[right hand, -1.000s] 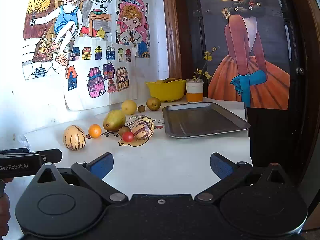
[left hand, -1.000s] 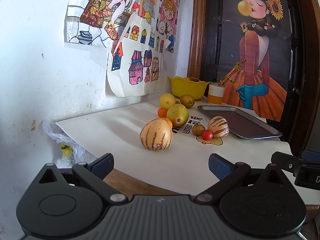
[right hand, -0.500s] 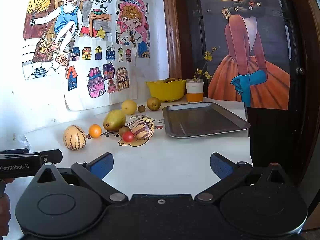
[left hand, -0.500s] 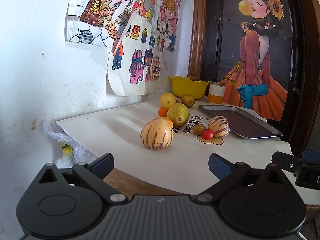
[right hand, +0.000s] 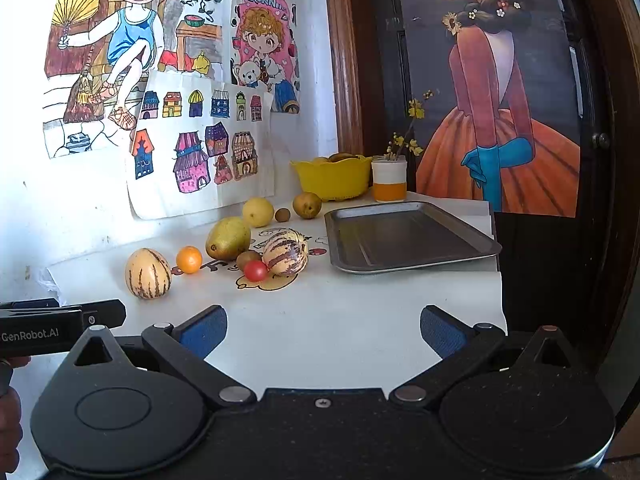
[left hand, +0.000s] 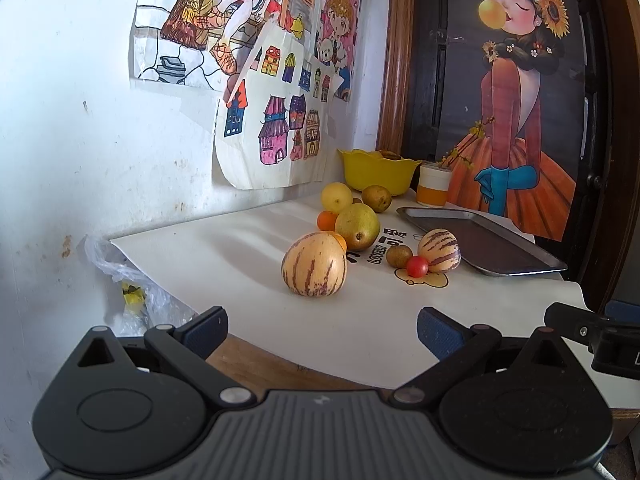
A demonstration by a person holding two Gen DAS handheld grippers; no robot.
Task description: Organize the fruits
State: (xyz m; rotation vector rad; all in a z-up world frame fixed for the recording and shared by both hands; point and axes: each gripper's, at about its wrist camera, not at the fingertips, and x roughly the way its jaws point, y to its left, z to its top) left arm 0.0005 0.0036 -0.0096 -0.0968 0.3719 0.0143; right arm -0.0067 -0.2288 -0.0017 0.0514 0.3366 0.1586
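Fruits (right hand: pixel 228 238) dot the white table (right hand: pixel 320 328) beside a tray (right hand: pixel 408 240); both claws gape wide.

Bare counter (right hand: pixel 340 320) lies ahead at 12 o'clock; the fruit cluster (right hand: pixel 240 248) blocks 11 o'clock, the empty tray (right hand: pixel 408 240) sits at 1 o'clock.

Both views are bright and sharp. The white wall (left hand: pixel 80 120) glares strongly at the left side. The fruits throw soft shadows leftward. Fisheye distortion bends the edges, and the corners are dark.
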